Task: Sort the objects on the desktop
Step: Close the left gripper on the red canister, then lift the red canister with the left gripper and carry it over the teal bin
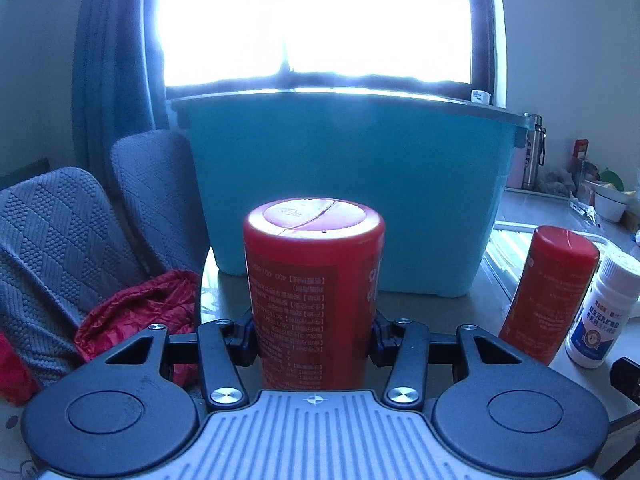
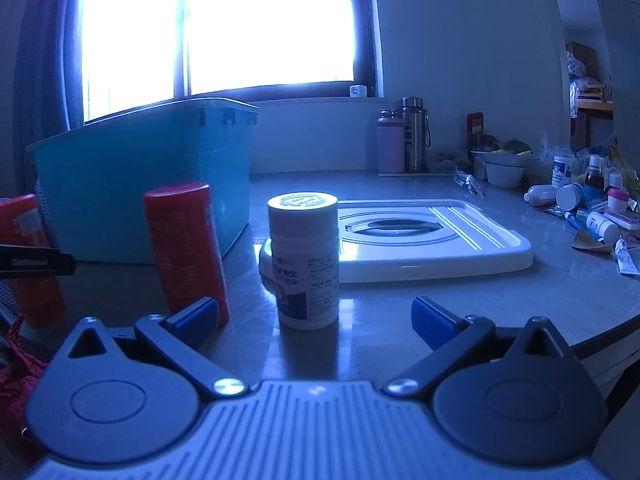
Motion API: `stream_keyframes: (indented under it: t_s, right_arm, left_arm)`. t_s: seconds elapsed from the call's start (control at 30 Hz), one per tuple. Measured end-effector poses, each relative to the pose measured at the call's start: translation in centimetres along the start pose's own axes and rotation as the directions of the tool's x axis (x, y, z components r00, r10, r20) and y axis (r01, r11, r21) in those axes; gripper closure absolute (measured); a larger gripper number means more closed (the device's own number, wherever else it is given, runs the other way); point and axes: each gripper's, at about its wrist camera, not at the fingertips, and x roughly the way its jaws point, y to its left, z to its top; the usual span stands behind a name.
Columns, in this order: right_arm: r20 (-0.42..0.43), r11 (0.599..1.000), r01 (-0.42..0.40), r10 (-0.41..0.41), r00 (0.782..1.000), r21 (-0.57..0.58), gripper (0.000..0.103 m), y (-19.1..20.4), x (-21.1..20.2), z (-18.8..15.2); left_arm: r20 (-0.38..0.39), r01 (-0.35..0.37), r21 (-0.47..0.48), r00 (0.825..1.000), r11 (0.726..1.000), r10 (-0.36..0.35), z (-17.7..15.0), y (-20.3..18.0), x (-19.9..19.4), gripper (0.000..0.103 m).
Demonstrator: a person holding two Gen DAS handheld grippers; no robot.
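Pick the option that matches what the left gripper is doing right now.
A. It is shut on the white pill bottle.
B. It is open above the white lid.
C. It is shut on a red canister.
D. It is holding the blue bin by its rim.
C: in the left wrist view the left gripper has its fingers pressed against both sides of the red canister, while the white pill bottle stands free to the right.

strong backlight enters from the window [image 1: 316, 20], which is blown out to plain white in both views. everything in front of it reads dim with a blue cast, more so in the right wrist view. glare sits on the red canister [image 1: 314, 296] lid and the table [image 2: 400, 312]. fisheye bending curves the edges; corners are vignetted. focus is fairly sharp.
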Motion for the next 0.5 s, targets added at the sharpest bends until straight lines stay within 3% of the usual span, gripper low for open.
stream_keyframes:
  t_s: [0.5]
  right_arm:
    - [-0.003, 0.999, -0.027, 0.027, 1.0, -0.027, 0.0, -0.2, 3.6, 1.7]
  left_arm:
    - [-0.003, -0.03, -0.009, 1.0, 1.0, 0.029, 1.4, -0.6, -1.9, 0.053]
